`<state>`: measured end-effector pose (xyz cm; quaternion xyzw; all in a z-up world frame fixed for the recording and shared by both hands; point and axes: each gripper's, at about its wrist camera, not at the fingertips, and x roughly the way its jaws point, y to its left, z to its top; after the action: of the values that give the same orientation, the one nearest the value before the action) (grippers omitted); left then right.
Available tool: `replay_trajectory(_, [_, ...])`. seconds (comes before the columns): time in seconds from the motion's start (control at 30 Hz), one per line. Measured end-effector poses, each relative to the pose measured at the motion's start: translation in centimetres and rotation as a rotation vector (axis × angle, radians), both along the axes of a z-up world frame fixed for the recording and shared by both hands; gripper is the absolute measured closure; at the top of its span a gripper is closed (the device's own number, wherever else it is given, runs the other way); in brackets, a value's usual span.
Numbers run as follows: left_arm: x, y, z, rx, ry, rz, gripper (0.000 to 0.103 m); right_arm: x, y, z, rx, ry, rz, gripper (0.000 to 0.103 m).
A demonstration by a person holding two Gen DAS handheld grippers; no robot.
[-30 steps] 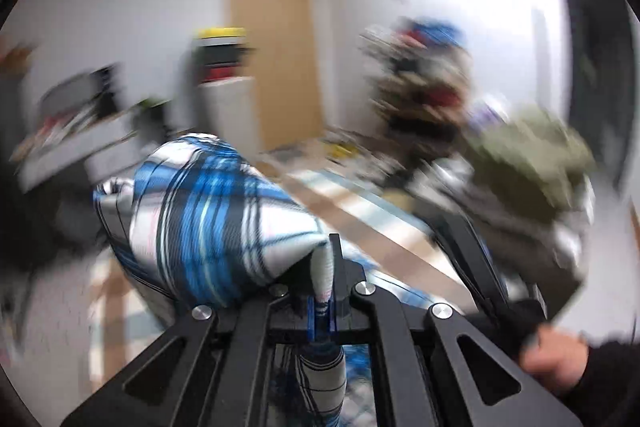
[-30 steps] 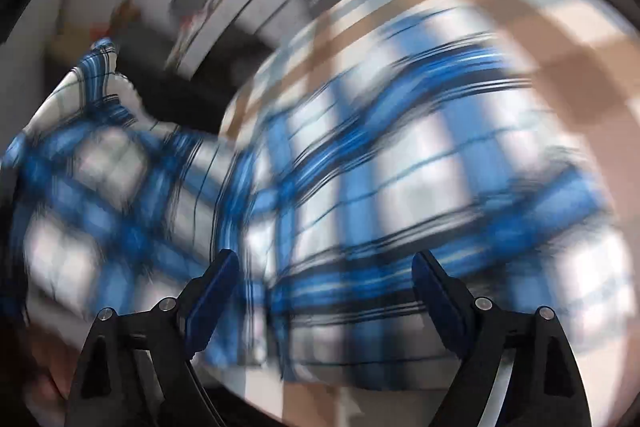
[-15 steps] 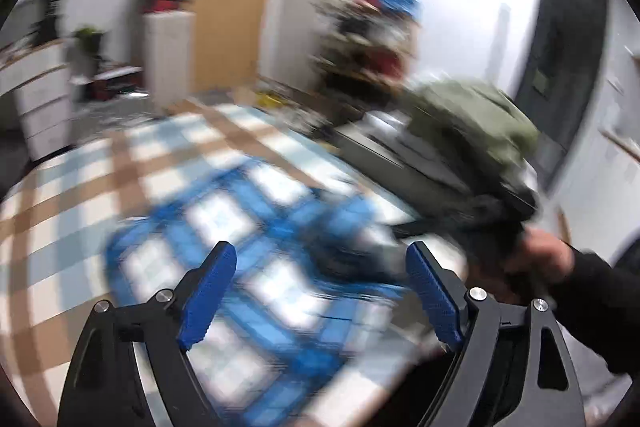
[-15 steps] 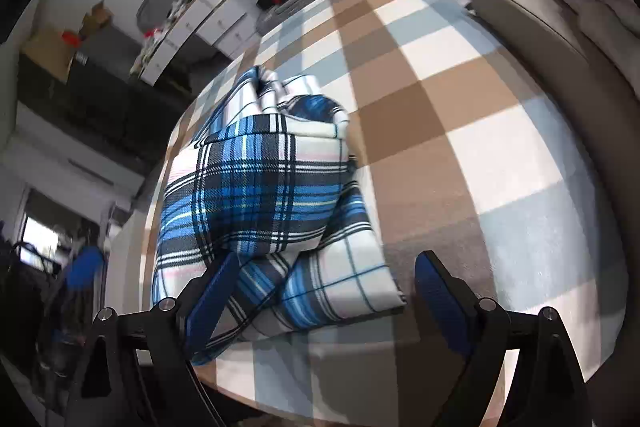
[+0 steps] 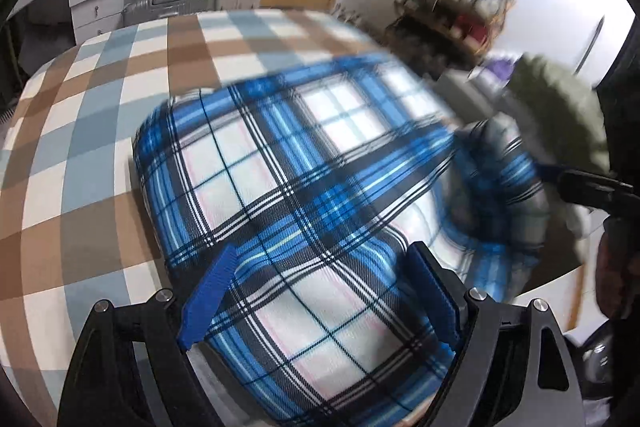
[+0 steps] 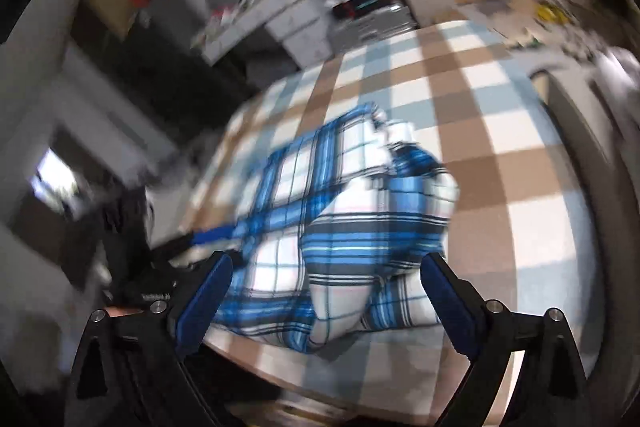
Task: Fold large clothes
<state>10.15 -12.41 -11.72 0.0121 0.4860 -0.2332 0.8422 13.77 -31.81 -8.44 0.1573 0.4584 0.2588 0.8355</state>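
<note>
I find the checked tablecloth (image 5: pixel 100 131) bare left of the plaid garment (image 5: pixel 280 187); right of it, the grey sofa (image 6: pixel 592 155) and olive clothing (image 5: pixel 560 107) block passage.

Blurred view over right hand-held gripper (image 6: pixel 322 301), blue pads wide and opening, nothing pressed between them, above folded blue plaid garment (image 6: pixel 344 223) lying on brown, white and pale-blue checked surface (image 6: pixel 516 155), left hand-held gripper's blue finger (image 6: pixel 212 237) at garment's left edge.
</note>
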Motion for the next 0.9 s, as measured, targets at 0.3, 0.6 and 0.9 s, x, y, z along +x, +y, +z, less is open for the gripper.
replay_trajectory(0.3, [-1.5,-0.7,-0.2,0.1,-0.064,0.008,0.019,2.8,-0.3,-8.4,-0.043,0.3,-0.072,0.075])
replay_trajectory(0.6, [-1.3,2.0,1.1,0.159,-0.142,0.11,0.019,4.0,-0.2,-5.1,0.576,0.18,0.015,0.087])
replay_trajectory(0.9, [-1.3,1.8,1.2,0.216,-0.215,0.098,0.019,2.9,-3.3,-13.0,0.761,0.371,-0.067,0.084])
